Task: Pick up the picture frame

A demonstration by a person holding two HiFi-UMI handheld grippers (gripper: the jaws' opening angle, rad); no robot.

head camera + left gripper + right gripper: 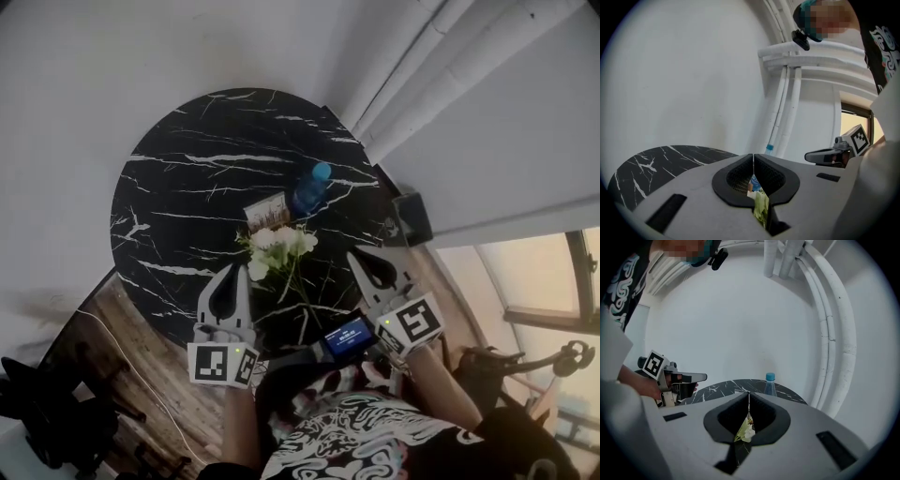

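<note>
A small brown picture frame (267,211) stands near the middle of the round black marble table (178,187). A blue-capped water bottle (309,188) is right beside it, and white flowers (278,246) lie just in front. My left gripper (230,270) hovers over the table's near edge, shut and empty, short of the flowers. My right gripper (360,256) is shut and empty too, to the right of the flowers. In the left gripper view the shut gripper (753,157) hides the frame; only flowers (761,206) show. The right gripper view shows the gripper (749,394), the bottle (769,383) and the flowers (745,430).
White pipes (412,75) run along the wall behind the table. A dark box (410,217) sits beside the table's right edge. A small lit screen (347,336) hangs at the person's chest. Wooden floor (122,337) and a black chair base (37,412) lie at the lower left.
</note>
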